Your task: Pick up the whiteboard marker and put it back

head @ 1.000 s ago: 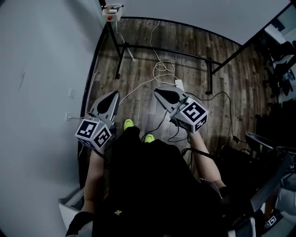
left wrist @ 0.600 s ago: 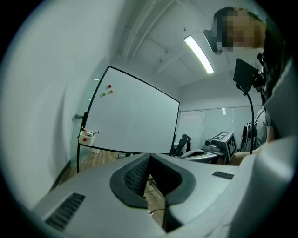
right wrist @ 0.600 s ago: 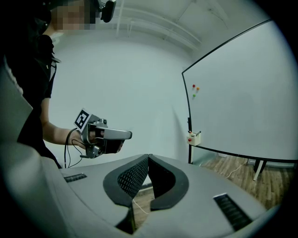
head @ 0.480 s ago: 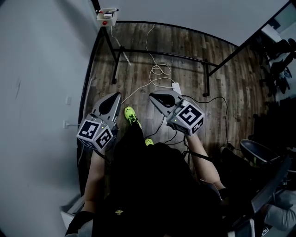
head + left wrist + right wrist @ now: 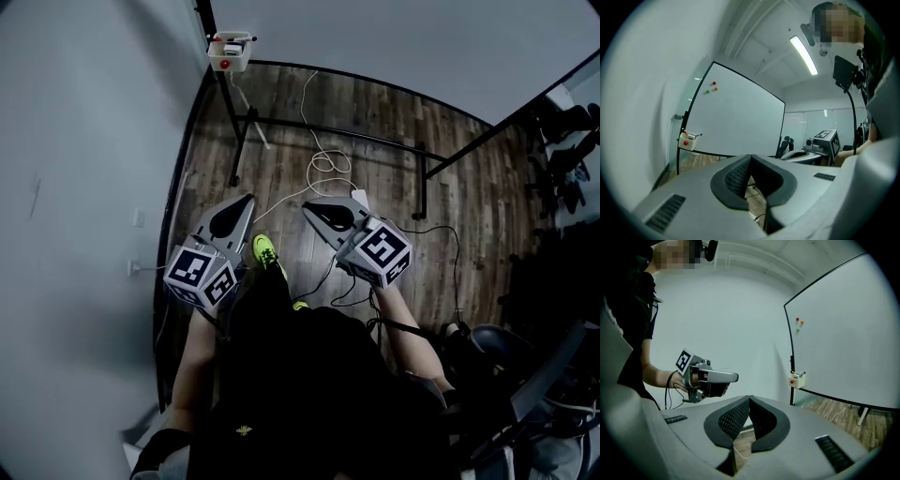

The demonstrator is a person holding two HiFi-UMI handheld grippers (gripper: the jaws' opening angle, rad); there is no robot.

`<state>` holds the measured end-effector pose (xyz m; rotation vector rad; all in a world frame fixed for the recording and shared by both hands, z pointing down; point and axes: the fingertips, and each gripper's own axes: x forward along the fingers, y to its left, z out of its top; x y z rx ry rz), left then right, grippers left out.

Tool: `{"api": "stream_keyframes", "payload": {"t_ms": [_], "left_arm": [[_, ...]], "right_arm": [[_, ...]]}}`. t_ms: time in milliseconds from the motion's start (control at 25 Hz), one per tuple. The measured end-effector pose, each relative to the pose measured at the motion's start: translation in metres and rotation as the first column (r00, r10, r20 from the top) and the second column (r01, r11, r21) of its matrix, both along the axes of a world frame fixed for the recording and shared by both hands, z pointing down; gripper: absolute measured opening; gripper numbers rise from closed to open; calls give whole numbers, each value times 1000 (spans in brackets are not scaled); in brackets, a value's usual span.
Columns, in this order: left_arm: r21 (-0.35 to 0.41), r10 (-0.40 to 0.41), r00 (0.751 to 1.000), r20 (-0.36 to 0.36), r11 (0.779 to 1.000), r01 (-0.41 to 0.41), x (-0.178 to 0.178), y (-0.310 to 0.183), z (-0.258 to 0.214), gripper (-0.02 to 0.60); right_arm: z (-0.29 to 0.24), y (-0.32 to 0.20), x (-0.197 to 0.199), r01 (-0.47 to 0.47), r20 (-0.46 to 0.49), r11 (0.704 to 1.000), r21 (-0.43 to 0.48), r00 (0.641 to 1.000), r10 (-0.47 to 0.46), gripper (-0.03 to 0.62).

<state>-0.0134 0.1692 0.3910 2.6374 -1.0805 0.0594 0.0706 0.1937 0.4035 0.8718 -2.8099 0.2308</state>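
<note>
Your left gripper (image 5: 246, 200) is pinched shut with nothing between its ribbed pads. Your right gripper (image 5: 307, 205) is closed on nothing too. They sit side by side, pointing roughly level at the whiteboard (image 5: 394, 37), and both are well short of it. Only wooden floor (image 5: 375, 108) lies between them and the whiteboard's stand. At the whiteboard's lower left corner a small white box (image 5: 229, 53) with a red dot on its face is fixed to the frame. The slim stick resting on top of it (image 5: 697, 135) is most likely the whiteboard marker, though it is too small to be sure. It seems to lie along the whiteboard's bottom edge, one end on the box and the other jutting toward the whiteboard's middle. That corner is ahead of you and a little to the left of both grippers, so your left gripper is the nearer one, and it lines up almost straight with the box. As I judge it, the pickup depends on opening those jaws and bringing them across the marker's length rather than end-on. Higher on the whiteboard, near its upper left corner, sit three small magnets (image 5: 711, 87).
</note>
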Motion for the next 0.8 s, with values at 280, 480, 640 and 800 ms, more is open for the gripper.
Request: {"api": "stream_keyframes", "payload": {"t_ms": [280, 480, 640, 800], "left_arm": [[-5, -17, 1000, -6, 1000, 17, -20, -78, -4, 32], [-17, -24, 999, -29, 1000, 23, -35, -130, -5, 32], [-33, -2, 999, -37, 999, 1, -45, -160, 0, 32], [-39, 15, 999, -42, 999, -17, -56, -187, 3, 32]], "right_arm": [[-4, -80, -22, -11, 14, 1000, -11, 1000, 11, -12], [-5, -135, -42, -14, 12, 1000, -12, 1000, 15, -12], [-4, -169, -60, -19, 14, 1000, -12, 1000, 19, -12], [-3, -202, -79, -24, 6, 1000, -7, 1000, 24, -12]]}}
